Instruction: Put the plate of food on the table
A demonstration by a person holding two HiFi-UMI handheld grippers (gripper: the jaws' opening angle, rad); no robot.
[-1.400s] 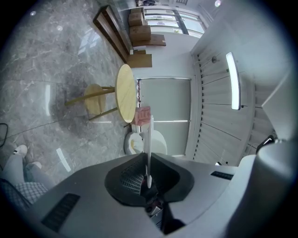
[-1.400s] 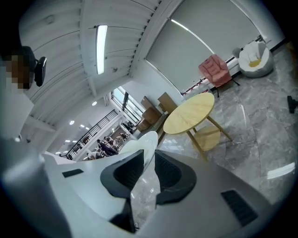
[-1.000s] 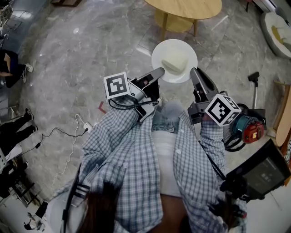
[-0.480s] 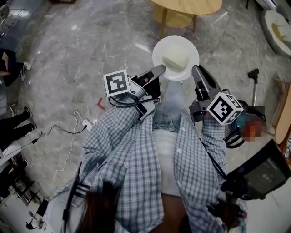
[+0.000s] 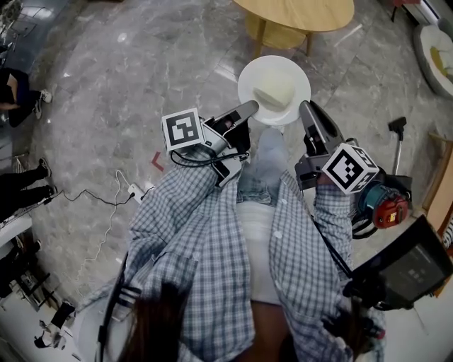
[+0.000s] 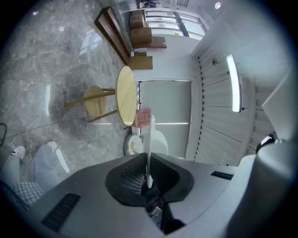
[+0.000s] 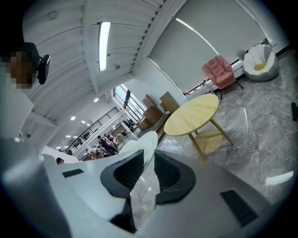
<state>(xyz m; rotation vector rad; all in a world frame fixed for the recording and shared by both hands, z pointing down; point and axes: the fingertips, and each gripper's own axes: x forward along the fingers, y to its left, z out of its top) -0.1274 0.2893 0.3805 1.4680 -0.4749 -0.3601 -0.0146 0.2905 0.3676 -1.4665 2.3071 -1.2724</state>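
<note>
A white plate (image 5: 274, 90) with a pale block of food (image 5: 272, 96) hangs over the marble floor, short of the round wooden table (image 5: 297, 10). My left gripper (image 5: 249, 108) is shut on the plate's left rim and my right gripper (image 5: 304, 107) on its right rim. In the left gripper view the plate (image 6: 150, 144) shows edge-on as a thin white line pinched at the left gripper (image 6: 149, 179), with the table (image 6: 125, 95) beyond. In the right gripper view the plate's rim (image 7: 139, 144) sits in the right gripper (image 7: 148, 160), with the table (image 7: 192, 114) ahead.
A red and teal power tool (image 5: 386, 205) and a black screen device (image 5: 403, 265) are at my right side. A cable and power strip (image 5: 134, 191) lie on the floor at left. People stand at the far left (image 5: 14, 99). A white beanbag (image 5: 439, 49) is at the far right.
The plate, held between both grippers, has come a little closer to the table, and more of the tabletop shows at the top of the head view. Both grips are unchanged.
</note>
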